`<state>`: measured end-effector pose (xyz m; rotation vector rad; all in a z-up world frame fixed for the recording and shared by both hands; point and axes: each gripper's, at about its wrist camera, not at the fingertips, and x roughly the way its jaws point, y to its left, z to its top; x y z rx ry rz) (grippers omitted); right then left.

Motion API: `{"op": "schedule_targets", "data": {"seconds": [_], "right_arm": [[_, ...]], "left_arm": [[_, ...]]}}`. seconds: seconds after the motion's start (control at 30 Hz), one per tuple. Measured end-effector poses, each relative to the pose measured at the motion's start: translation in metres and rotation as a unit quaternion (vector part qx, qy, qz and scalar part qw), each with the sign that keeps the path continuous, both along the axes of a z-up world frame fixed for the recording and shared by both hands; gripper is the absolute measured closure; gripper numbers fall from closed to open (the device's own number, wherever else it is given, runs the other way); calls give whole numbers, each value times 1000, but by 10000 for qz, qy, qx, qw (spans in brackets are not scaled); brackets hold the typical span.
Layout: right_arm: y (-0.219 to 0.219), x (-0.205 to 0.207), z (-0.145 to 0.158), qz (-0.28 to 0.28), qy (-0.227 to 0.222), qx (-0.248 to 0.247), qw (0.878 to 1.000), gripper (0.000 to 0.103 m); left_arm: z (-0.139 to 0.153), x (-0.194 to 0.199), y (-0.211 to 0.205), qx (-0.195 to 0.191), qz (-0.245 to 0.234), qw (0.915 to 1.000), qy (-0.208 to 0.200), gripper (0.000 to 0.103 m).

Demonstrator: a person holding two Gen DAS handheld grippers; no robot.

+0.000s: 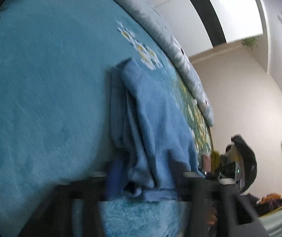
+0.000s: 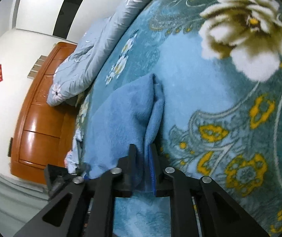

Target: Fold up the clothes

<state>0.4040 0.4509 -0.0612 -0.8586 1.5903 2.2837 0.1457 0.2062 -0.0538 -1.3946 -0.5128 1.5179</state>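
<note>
Blue fleece garment [image 2: 125, 122] lies on the floral blanket [image 2: 230, 108] over the bed, partly doubled. Right claw [image 2: 142, 169] grips its near edge; left claw [image 1: 143, 179] likewise pinches cloth. Folding under way; further folds and flattening remain.

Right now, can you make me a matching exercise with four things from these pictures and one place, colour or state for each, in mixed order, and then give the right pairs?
Things:
1. blue garment
2. blanket
3. quilt
4. cabinet

Descriptions:
A. orange-brown shiny wood, against the white wall
B. pale with daisy flowers, bunched at the blanket's far edge
C. pinched in the right claw, trailing onto the bed
D. teal plush with big white and yellow flowers, spread flat

Pairs: 1-C, 2-D, 3-B, 4-A
</note>
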Motion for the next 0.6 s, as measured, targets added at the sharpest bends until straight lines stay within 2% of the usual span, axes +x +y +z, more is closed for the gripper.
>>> {"op": "schedule_targets", "data": {"seconds": [0.07,0.1,0.23,0.47,0.53,0.57,0.6], "right_arm": [[3,1,-2,-120,-29,17,9999,64],[5,1,-4,-168,-8,-28,9999,62],[9,-6,-14,-276,32,-259,9993,62],[1,-30,-12,-156,52,-117,9998,61],[-1,-32,-11,-127,91,-88,9998,67],[-1,-33,-10,-110,98,-64,9999,74],[-2,-33,-8,-93,103,-30,9999,79]], "left_arm": [[-1,-6,4,58,78,9999,-73,20],[-2,-9,10,27,17,10000,-91,20],[-5,-15,43,-365,-332,9987,108,20],[-5,-8,69,-506,-512,9968,340,23],[-6,-6,67,-544,-489,9966,366,41],[-7,-6,67,-569,-478,9966,347,59],[-9,-6,67,-588,-460,9968,294,63]]}}
